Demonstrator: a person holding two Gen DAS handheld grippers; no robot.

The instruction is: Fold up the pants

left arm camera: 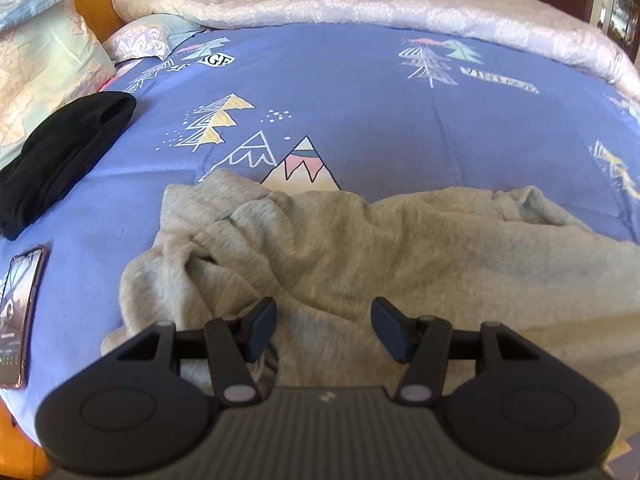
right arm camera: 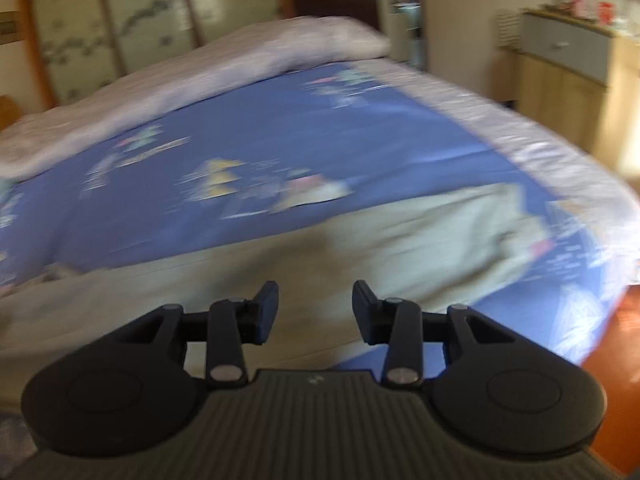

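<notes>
Grey fleece pants (left arm camera: 360, 248) lie rumpled on the blue patterned bed sheet (left arm camera: 340, 92), bunched and creased at their left end. My left gripper (left arm camera: 324, 322) hovers just above that grey cloth, jaws apart, nothing between the pads. In the blurred right wrist view the same grey pants (right arm camera: 420, 236) stretch across the sheet toward the bed's right edge. My right gripper (right arm camera: 315, 308) is above them, jaws apart and empty.
A folded black garment (left arm camera: 60, 156) lies at the left on the sheet, with a phone (left arm camera: 20, 312) near the bed's front left edge. Pillows (left arm camera: 44, 64) and a white quilt (left arm camera: 360, 4) border the far side. A wooden cabinet (right arm camera: 568, 80) stands right of the bed.
</notes>
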